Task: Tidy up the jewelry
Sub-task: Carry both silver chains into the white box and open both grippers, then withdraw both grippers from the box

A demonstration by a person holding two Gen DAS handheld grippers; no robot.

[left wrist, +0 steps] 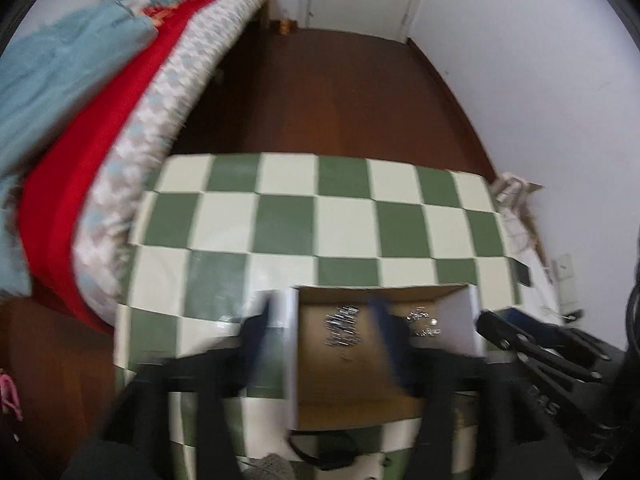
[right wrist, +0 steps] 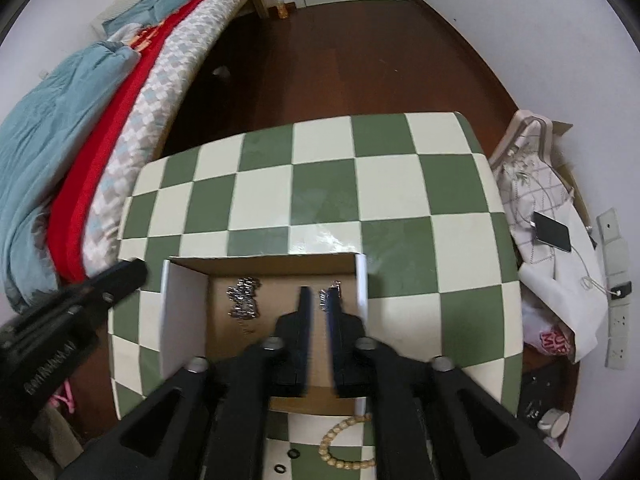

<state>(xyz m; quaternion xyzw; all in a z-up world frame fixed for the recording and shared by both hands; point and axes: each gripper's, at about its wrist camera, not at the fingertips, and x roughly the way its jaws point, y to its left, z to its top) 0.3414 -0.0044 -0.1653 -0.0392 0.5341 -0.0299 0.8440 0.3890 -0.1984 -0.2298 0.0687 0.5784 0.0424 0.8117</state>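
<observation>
An open cardboard box with white sides sits on the green-and-white checkered table. Two piles of silver chain jewelry lie in it, one at the left and one at the right. My right gripper hovers over the box beside the right pile, jaws slightly apart and empty. A wooden bead bracelet and small dark rings lie on the table in front of the box. My left gripper is open wide, straddling the box's left wall; both piles show there.
A bed with teal, red and patterned covers runs along the table's left. Dark wooden floor lies beyond. On the right are a phone on a charging cable, papers, bags and a power strip. A dark strap lies at the table's front.
</observation>
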